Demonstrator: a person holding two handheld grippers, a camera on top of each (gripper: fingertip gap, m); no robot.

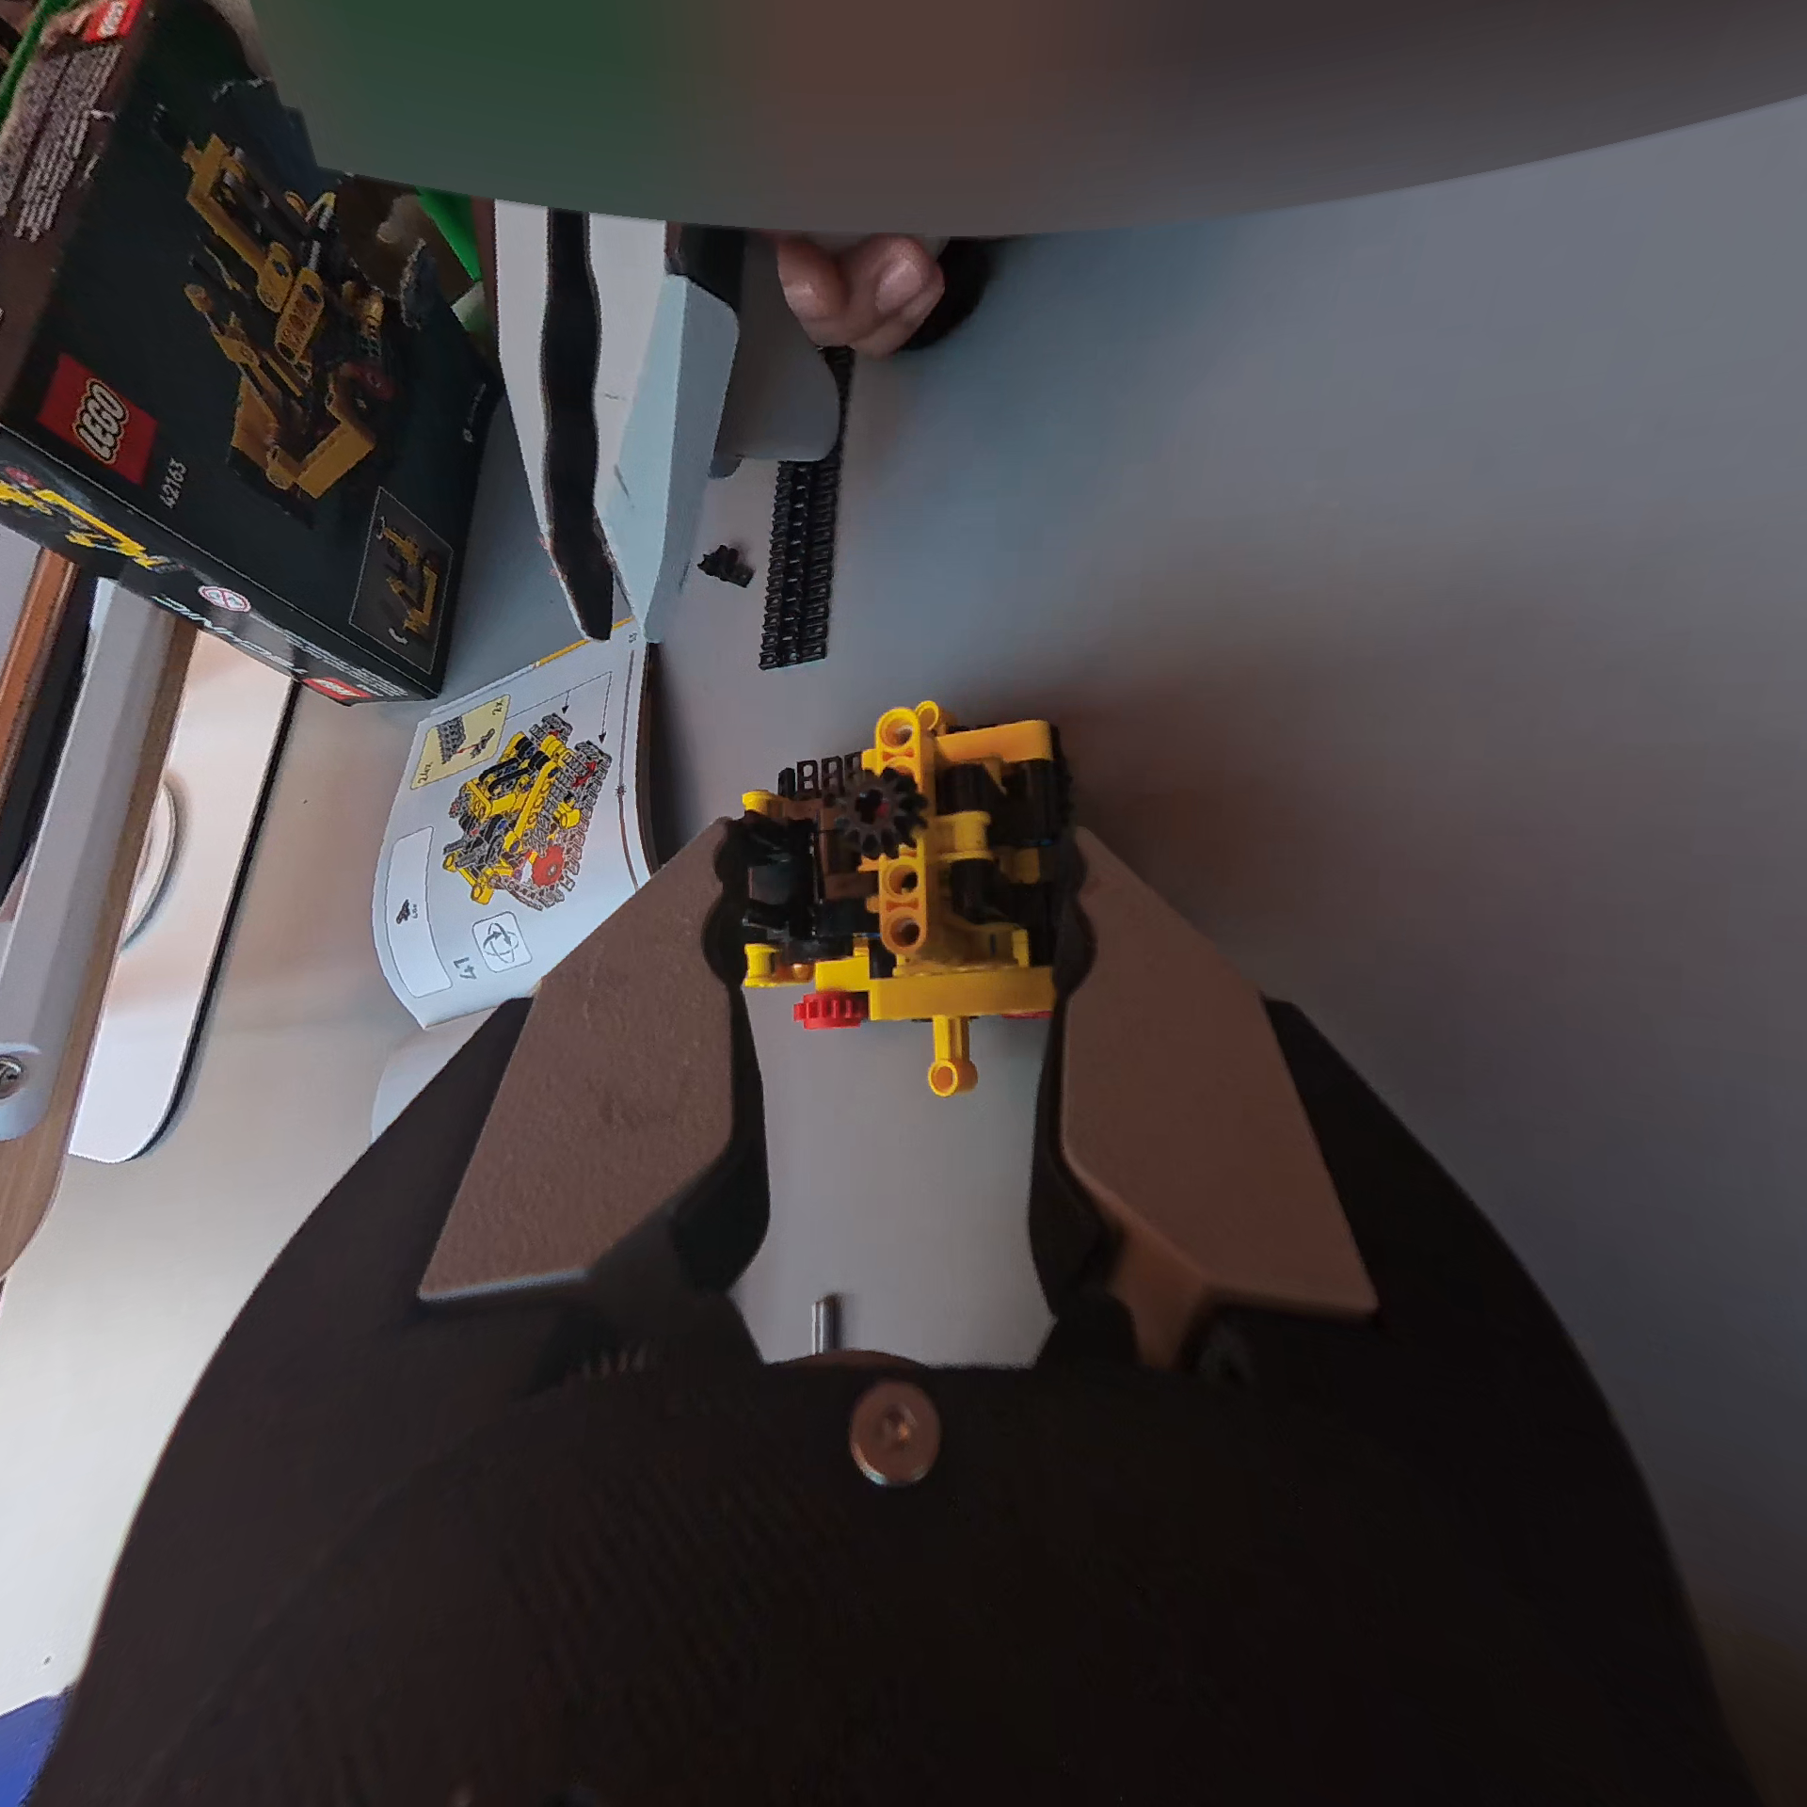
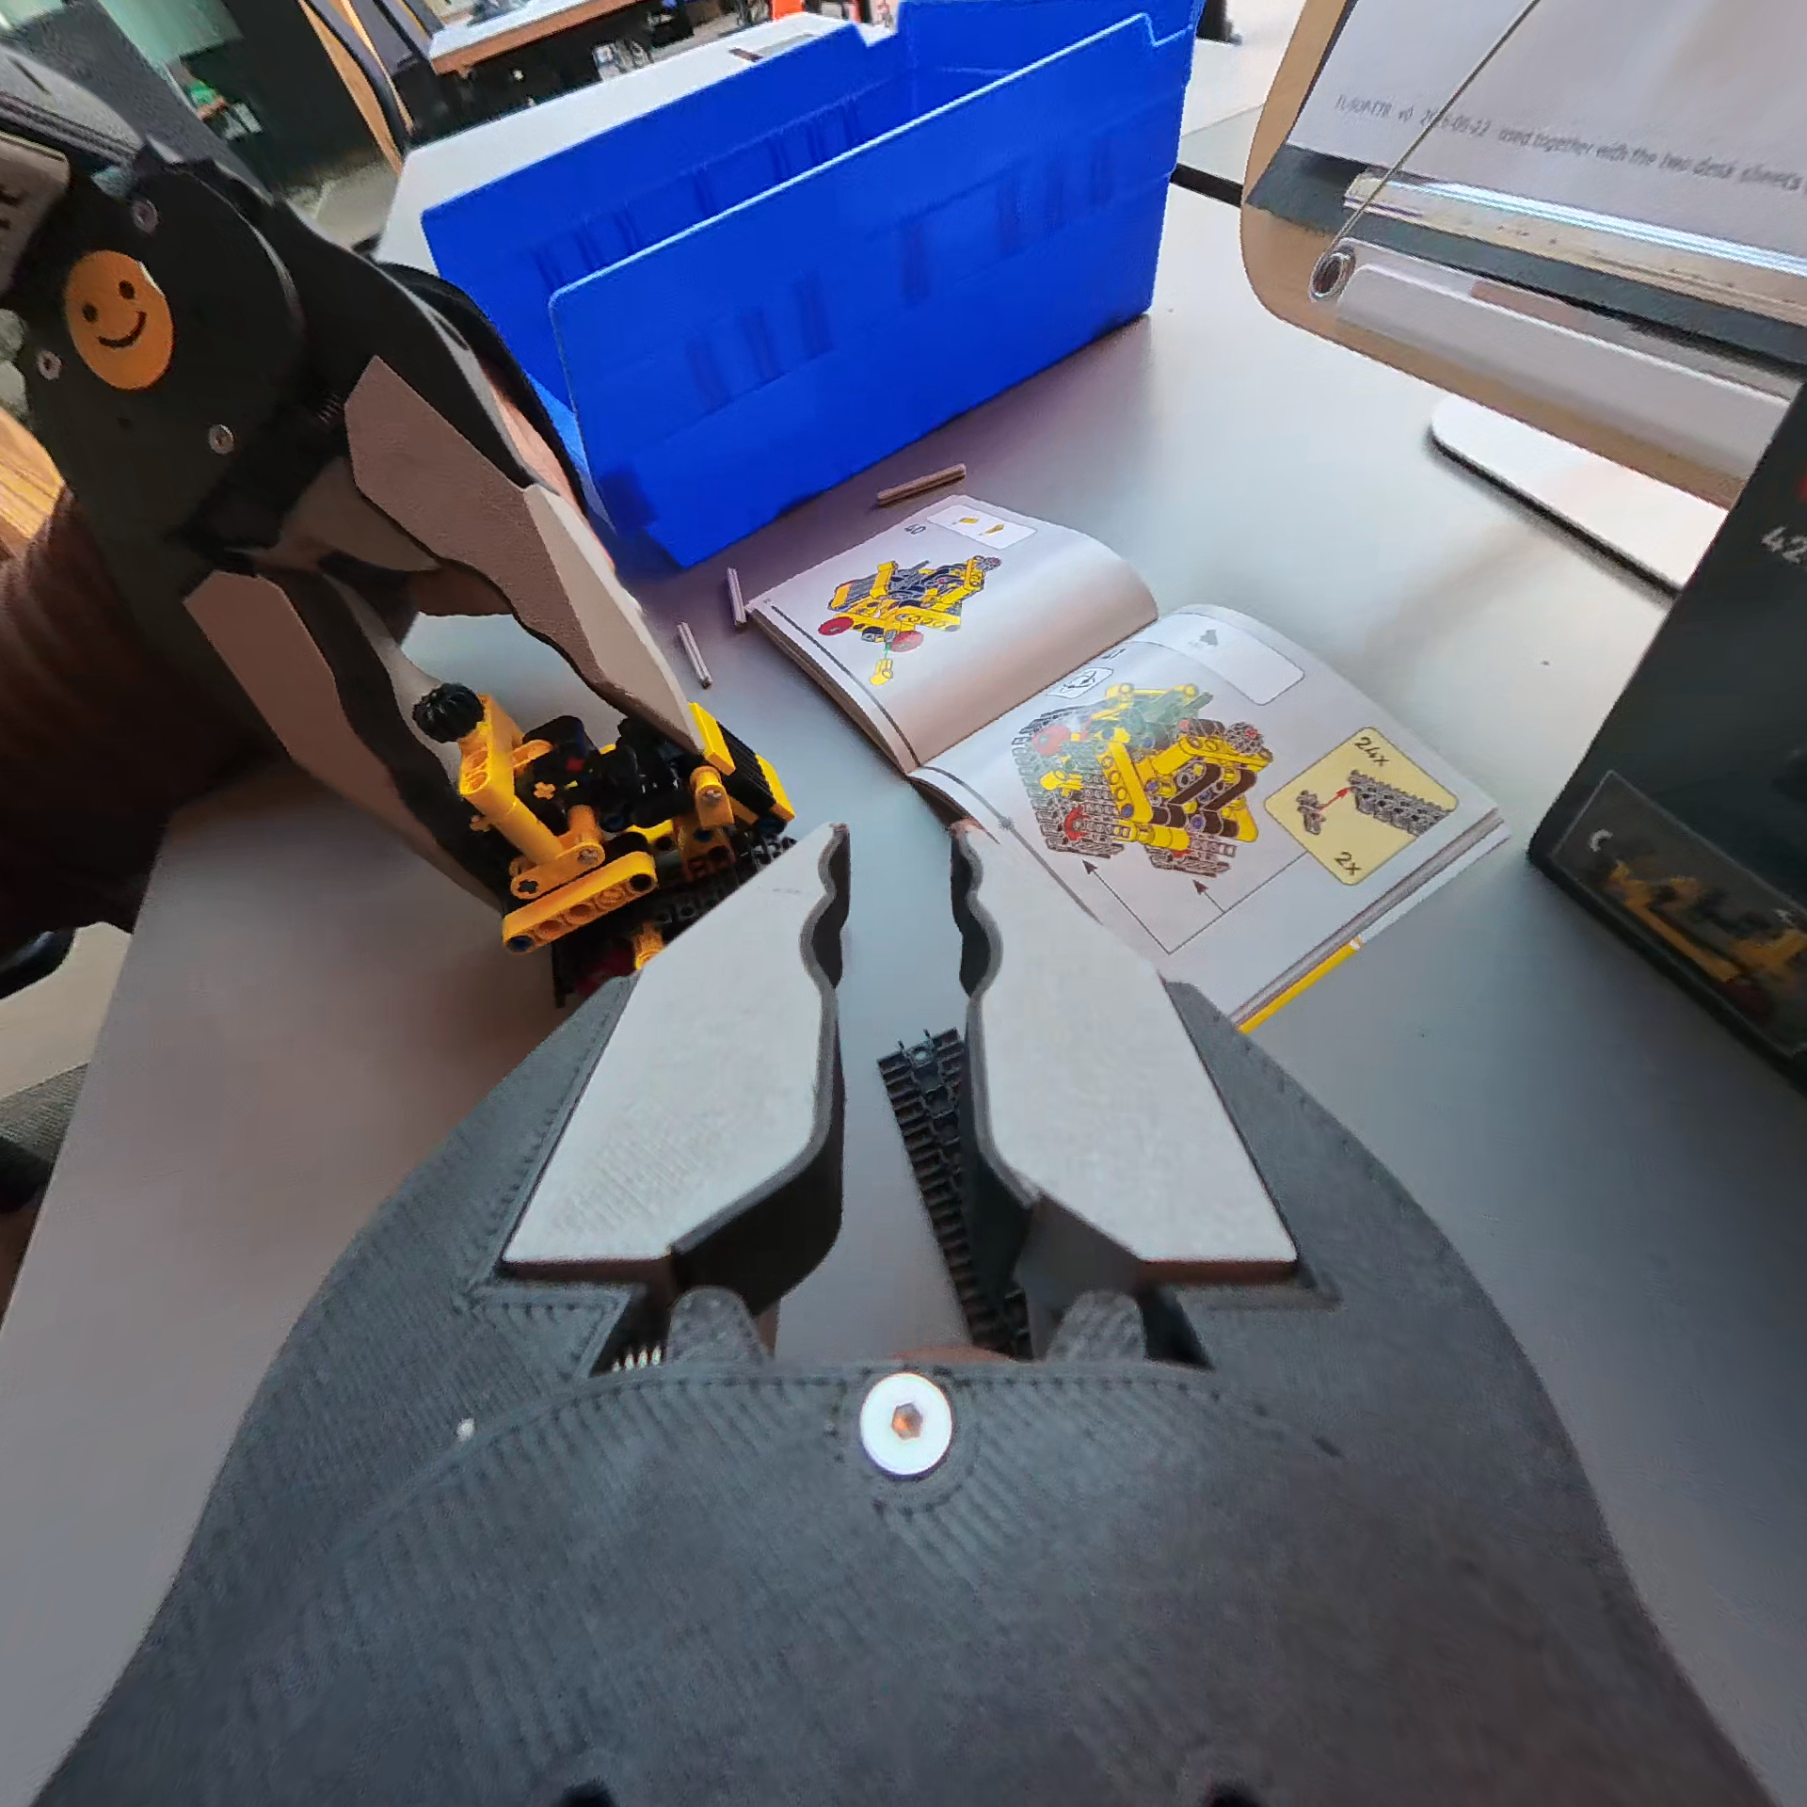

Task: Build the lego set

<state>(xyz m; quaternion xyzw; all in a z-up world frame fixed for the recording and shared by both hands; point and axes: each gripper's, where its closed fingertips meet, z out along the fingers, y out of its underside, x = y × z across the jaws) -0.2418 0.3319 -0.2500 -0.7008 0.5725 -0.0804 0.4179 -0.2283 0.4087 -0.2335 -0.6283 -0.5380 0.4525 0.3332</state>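
My left gripper (image 1: 898,865) is shut on the half-built yellow and black lego vehicle (image 1: 919,870), one finger on each side, and holds it on the grey table. The vehicle (image 2: 596,831) and the left gripper (image 2: 577,812) also show in the right wrist view, with black track links under the model. A black track strip (image 1: 802,528) lies flat on the table beyond it. My right gripper (image 2: 898,843) hovers over that strip (image 2: 924,1105) with its jaws a little apart and nothing between them. A small loose black link (image 1: 726,565) lies beside the strip.
The open instruction booklet (image 2: 1076,763) lies right of the model. A blue bin (image 2: 831,274) stands behind, the set's box (image 2: 1682,831) at the right, a monitor stand (image 2: 1564,420) at the back right. Three thin axles (image 2: 694,653) lie near the bin.
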